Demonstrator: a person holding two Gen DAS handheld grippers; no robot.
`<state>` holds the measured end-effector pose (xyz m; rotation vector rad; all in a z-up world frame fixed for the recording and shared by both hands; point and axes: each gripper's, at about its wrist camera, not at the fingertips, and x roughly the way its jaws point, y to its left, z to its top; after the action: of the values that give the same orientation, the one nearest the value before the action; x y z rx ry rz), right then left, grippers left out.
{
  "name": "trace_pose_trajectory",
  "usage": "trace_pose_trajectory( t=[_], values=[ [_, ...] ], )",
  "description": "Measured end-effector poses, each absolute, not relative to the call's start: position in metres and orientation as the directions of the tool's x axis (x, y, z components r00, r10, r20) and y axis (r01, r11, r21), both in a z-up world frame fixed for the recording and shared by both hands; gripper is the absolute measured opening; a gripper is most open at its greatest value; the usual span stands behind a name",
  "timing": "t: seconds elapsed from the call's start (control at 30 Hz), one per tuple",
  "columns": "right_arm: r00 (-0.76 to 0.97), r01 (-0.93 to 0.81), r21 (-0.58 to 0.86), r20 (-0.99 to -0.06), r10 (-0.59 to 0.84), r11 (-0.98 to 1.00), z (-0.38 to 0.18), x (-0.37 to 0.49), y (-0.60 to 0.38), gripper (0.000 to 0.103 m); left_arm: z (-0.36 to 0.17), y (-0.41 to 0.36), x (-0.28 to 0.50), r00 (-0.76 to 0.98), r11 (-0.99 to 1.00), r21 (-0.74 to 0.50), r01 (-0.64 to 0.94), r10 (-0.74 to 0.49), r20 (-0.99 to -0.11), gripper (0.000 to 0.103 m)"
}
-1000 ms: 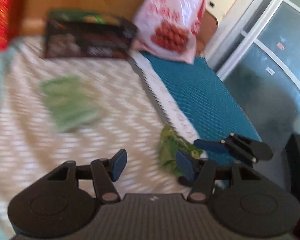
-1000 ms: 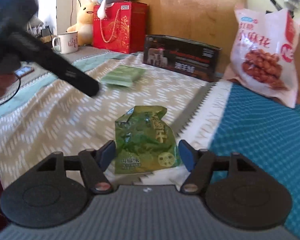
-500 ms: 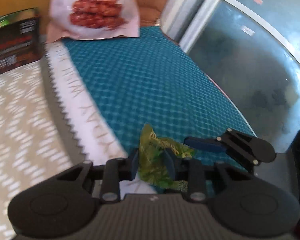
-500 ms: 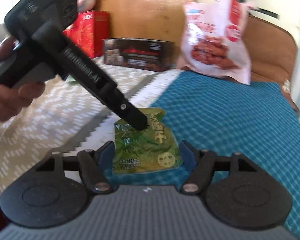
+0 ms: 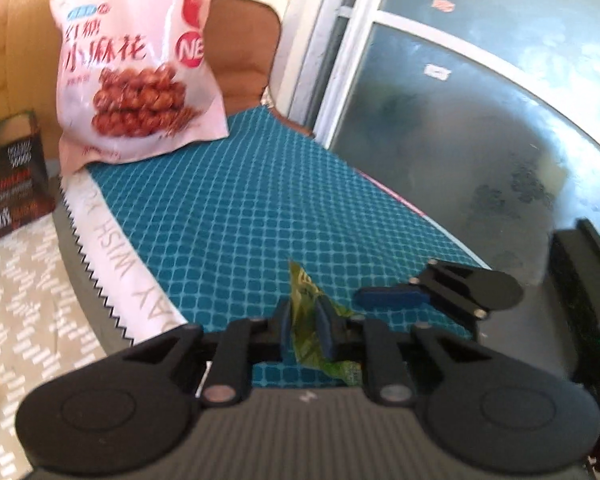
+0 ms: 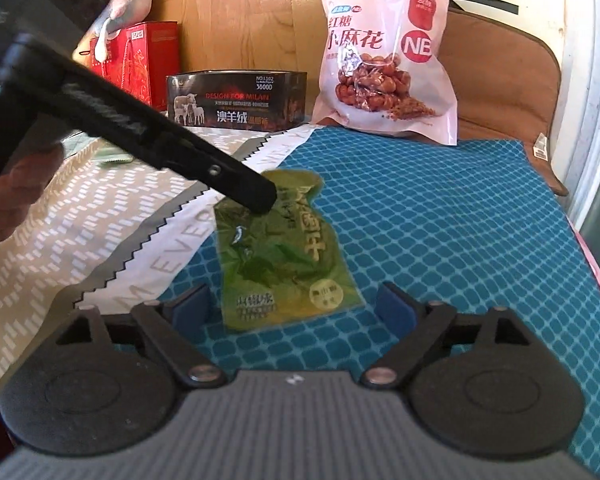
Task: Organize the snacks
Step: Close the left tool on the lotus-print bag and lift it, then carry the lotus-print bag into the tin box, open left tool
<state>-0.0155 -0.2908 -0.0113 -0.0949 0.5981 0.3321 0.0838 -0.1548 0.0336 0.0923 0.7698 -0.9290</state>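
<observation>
A green snack packet lies on the teal checked cloth of a bed, just beside the white saw-toothed band that borders the beige patterned cover. The left tongs are clamped on the packet's upper end, blue pads pressing the crumpled foil from both sides. The right tongs sit at the packet's lower end with their jaws opening wide, the packet between them but touched by neither pad. In the right wrist view a hand grips the left tool's dark handle at the frame's left edge. Farther back, a large pink bag of fried dough twists leans upright against a brown cushion. To its left stands a black printed box, then a red gift box with a plush toy on top, against a wooden headboard.
</observation>
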Motion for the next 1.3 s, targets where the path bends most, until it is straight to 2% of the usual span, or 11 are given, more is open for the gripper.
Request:
trace_pose_trajectory(
  t=[0.1,0.17,0.3,0.4,0.43,0.7,0.77,0.83,0.9,1.17,1.3],
  values=[
    [0.769,-0.353,0.009,-0.567,0.295,0.936,-0.012,-0.008,-0.287,0.091,0.035,-0.156,0.080,0.364,0.609,-0.227,0.760,-0.687,-0.629,0.014],
    [0.772,-0.365,0.013,-0.555,0.311,0.931,-0.012,-0.006,-0.286,0.076,0.035,-0.156,0.079,0.371,0.609,-0.215,0.763,-0.686,-0.626,0.013],
    [0.787,-0.368,0.001,-0.532,0.312,0.930,-0.011,-0.009,-0.283,0.060,0.033,-0.155,0.085,0.386,0.632,-0.208,0.747,-0.666,-0.638,0.016],
    [0.801,-0.359,-0.004,-0.515,0.305,0.933,-0.011,-0.011,-0.282,0.051,0.027,-0.157,0.091,0.375,0.645,-0.227,0.730,-0.656,-0.655,0.024],
    [0.799,-0.364,-0.005,-0.515,0.309,0.931,-0.011,-0.010,-0.281,0.043,0.025,-0.159,0.092,0.375,0.648,-0.224,0.728,-0.650,-0.661,0.025],
    [0.818,-0.354,-0.056,-0.501,0.281,0.933,-0.009,-0.008,-0.268,0.041,0.036,-0.144,0.106,0.375,0.654,-0.273,0.706,-0.672,-0.639,0.016],
    [0.831,-0.359,-0.079,-0.481,0.280,0.930,-0.005,-0.004,-0.261,0.038,0.044,-0.134,0.110,0.395,0.662,-0.276,0.697,-0.676,-0.622,0.015],
    [0.838,-0.373,-0.096,-0.463,0.290,0.923,0.001,0.005,-0.253,0.024,0.055,-0.122,0.118,0.422,0.676,-0.281,0.681,-0.676,-0.604,0.015],
    [0.845,-0.388,-0.117,-0.441,0.303,0.914,0.008,0.018,-0.246,0.022,0.066,-0.107,0.128,0.457,0.695,-0.284,0.660,-0.672,-0.583,0.015],
    [0.891,-0.428,-0.328,-0.312,0.331,0.842,0.048,0.094,-0.181,0.018,0.117,-0.036,0.185,0.640,0.792,-0.262,0.552,-0.604,-0.475,0.015],
    [0.896,-0.437,-0.425,-0.286,0.341,0.792,0.062,0.151,-0.143,0.017,0.129,-0.001,0.231,0.710,0.843,-0.268,0.467,-0.538,-0.455,0.015]
  ],
)
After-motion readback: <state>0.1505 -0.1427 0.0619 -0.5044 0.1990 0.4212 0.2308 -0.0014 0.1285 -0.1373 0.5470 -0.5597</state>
